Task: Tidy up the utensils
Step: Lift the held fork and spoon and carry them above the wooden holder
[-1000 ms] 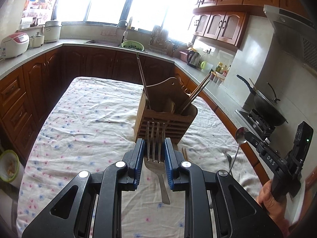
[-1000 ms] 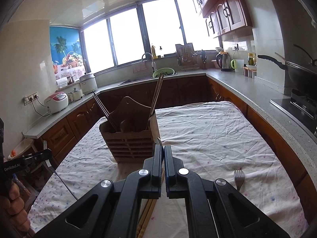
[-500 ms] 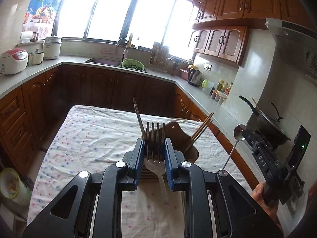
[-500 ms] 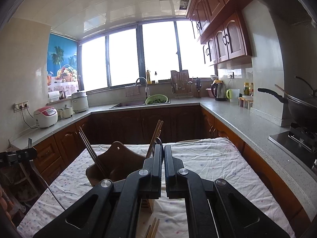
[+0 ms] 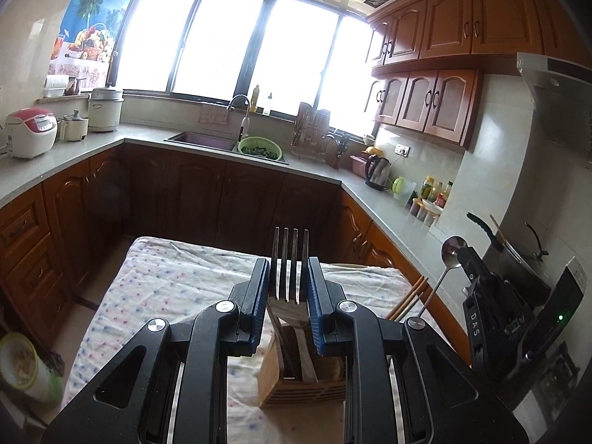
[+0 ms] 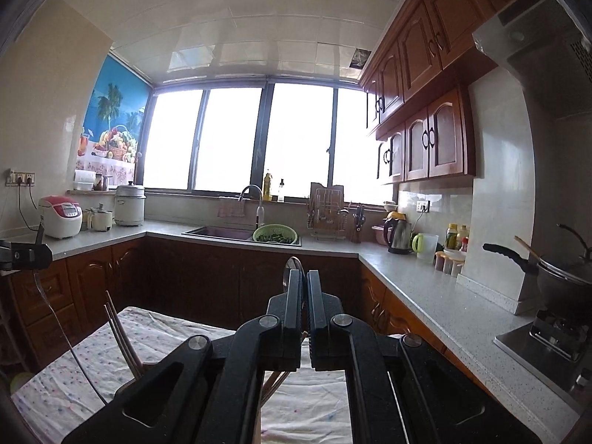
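Note:
My left gripper is shut on a metal fork, blue pads against the sides of its head, tines up and handle hanging down. Directly beneath it stands the wooden utensil holder with chopsticks leaning out. My right gripper is shut on a spoon, whose bowl shows just above the fingers. In the left wrist view the right gripper holds the spoon upright, right of the holder. In the right wrist view the left gripper is at the far left with the fork handle dangling.
The holder sits on a table with a flowery cloth. Wooden cabinets and a grey counter ring the table, with a sink, a green colander, a kettle and a wok on the stove at the right.
Both grippers have lifted and their views tipped upward; the holder has slid down the frames and now lies under the left gripper. Fork and spoon stay gripped.

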Available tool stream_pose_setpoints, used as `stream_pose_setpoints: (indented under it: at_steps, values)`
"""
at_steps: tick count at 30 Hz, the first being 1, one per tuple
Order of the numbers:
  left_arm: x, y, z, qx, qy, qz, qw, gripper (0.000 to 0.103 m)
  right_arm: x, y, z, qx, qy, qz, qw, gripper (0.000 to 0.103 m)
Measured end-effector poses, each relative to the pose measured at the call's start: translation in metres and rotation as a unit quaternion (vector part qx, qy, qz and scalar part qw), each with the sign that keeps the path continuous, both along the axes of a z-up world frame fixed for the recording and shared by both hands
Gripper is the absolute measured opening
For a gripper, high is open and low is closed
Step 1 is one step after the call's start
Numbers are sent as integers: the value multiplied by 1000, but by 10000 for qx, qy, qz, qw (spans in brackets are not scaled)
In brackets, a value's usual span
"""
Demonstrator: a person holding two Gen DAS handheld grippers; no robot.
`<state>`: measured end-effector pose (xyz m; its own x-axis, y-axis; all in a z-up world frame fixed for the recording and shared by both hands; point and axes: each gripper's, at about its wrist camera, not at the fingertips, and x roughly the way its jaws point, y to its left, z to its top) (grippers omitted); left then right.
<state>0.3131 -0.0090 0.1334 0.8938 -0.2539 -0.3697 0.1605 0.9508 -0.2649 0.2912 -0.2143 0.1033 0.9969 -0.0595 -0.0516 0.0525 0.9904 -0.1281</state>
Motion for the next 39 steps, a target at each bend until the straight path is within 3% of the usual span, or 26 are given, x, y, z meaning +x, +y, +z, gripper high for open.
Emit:
stream_pose_setpoints:
  at_steps: [6,15,25,33,39]
  values:
    - [29,-6,-19,-31,105,108,9999,19,21,18,-20,-491,-101,-52,9987,2]
    - [39,-27,-61,204,352,25,9992,19,14,26,-54,-558,145,230,9981,2]
    - [43,-41,-94,323,705,-199,9968,19,8,12,-67,-220,576,431,9972,3]
    - [38,-56,-102,636,756,-312,9946,18,6,5,-83,36,977,518,9939,4]
    - [40,-53,-107,568,902,-353,9937,17,8,-3,-81,232,1171,572,9912,5]
